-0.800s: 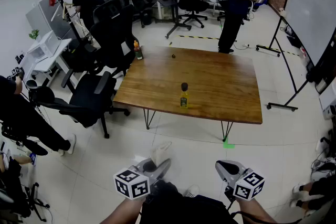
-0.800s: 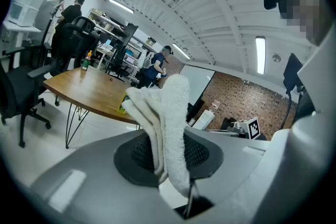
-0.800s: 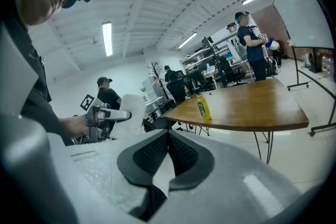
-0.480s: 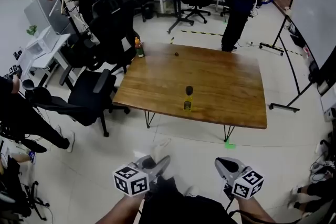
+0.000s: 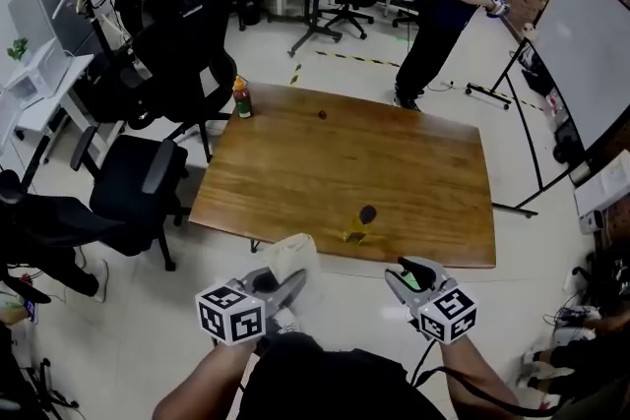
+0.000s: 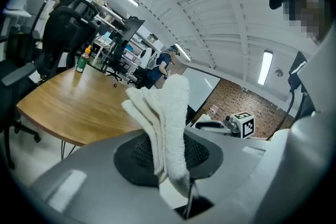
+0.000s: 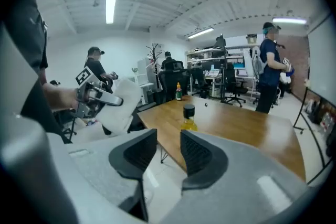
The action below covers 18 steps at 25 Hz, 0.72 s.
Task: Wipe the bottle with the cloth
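Observation:
A small bottle with yellow liquid and a black cap stands near the front edge of the wooden table; it also shows ahead in the right gripper view. My left gripper is shut on a folded white cloth, which sticks up between its jaws, just off the table's front edge and left of the bottle. My right gripper is open with nothing between its jaws, just short of the table edge, below and right of the bottle.
A green bottle with an orange cap stands at the table's far left corner, and a small dark thing lies near the far edge. Black office chairs stand left of the table. A person stands beyond it; a whiteboard is at right.
The head view has come closer to the table. Both grippers now sit by its front edge, near the bottle. The cloth stays in the left gripper.

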Each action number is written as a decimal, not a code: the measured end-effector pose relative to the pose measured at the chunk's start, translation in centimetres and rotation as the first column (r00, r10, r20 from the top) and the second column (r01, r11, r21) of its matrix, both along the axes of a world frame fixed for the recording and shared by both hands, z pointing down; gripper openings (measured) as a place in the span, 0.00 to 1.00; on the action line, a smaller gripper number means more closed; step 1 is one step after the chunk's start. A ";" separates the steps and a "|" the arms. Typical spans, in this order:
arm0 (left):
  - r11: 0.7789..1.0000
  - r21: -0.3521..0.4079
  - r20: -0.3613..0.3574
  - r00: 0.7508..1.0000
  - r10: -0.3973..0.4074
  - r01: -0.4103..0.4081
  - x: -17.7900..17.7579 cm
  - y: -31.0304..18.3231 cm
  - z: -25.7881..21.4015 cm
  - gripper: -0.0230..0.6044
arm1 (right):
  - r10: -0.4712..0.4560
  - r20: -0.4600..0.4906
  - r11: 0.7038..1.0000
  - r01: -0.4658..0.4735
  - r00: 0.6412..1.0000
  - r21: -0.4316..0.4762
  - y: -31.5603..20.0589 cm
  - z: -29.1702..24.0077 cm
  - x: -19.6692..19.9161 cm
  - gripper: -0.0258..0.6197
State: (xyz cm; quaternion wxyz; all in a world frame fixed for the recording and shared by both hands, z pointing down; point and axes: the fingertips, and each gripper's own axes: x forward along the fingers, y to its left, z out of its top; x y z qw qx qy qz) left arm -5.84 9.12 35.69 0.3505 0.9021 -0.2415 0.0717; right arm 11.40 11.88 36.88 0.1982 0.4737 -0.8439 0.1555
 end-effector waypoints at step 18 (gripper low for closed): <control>0.973 -0.183 -0.086 0.988 0.126 -0.140 3.6 -10.2 6.3 0.21 | -0.113 -0.199 0.994 0.109 0.973 -0.031 -12.7 1.0 -1.1 0.29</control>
